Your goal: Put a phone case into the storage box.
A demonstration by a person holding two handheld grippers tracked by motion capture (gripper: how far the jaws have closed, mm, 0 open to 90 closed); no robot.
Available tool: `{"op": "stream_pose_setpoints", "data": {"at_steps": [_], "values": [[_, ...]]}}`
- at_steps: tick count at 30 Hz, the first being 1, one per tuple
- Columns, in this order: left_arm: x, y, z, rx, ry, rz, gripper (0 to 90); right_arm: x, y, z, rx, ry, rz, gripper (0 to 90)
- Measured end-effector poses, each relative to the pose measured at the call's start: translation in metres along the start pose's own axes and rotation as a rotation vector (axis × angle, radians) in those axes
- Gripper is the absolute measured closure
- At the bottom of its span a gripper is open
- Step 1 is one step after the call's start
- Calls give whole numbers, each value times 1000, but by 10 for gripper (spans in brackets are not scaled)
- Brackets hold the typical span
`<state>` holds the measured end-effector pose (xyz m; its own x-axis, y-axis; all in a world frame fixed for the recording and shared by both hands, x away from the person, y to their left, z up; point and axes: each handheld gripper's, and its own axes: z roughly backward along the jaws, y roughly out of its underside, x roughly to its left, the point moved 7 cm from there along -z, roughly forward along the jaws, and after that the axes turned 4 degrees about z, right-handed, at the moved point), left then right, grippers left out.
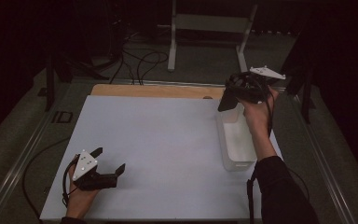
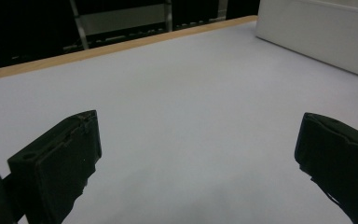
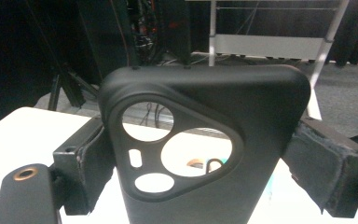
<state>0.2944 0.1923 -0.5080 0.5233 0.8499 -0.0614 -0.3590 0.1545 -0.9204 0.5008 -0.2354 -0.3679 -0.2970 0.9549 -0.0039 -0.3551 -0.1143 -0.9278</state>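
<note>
A black phone case (image 3: 205,93) with a rounded three-cornered camera cutout stands upright between my right gripper's (image 3: 204,158) jaws, which are shut on its sides. In the high view that right gripper (image 1: 235,95) is held in the air over the far end of a white bin (image 1: 224,140), and the phone case (image 1: 227,101) hangs down from it. My left gripper (image 1: 109,159) rests low at the table's near left, open, with nothing between its fingers. The left gripper (image 2: 196,154) looks across the bare white table (image 2: 191,84) toward the bin (image 2: 321,32).
The white table top (image 1: 158,135) has a wooden strip (image 1: 154,90) along its far edge. On the floor beyond stand a white metal frame (image 1: 209,23) and loose cables (image 1: 140,60). Metal rails run along both sides of the table.
</note>
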Motion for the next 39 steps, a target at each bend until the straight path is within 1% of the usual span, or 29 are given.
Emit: {"op": "stream_pose_setpoints", "data": {"at_steps": [15, 22, 26, 35, 39], "values": [[1, 0, 0, -3, -2, 1, 9, -13, 7, -5, 30, 49, -10, 142], [0, -1, 1, -5, -2, 2, 10, -15, 11, -8, 45, 55, -8, 142], [1, -1, 1, -5, -3, 1, 10, -15, 17, -12, 62, 66, 9, 141], [0, -1, 1, -6, -2, 0, 10, -15, 21, -14, 74, 70, 6, 142], [0, -1, 1, -8, -3, 1, 10, -17, 25, -16, 82, 76, 3, 142]]}}
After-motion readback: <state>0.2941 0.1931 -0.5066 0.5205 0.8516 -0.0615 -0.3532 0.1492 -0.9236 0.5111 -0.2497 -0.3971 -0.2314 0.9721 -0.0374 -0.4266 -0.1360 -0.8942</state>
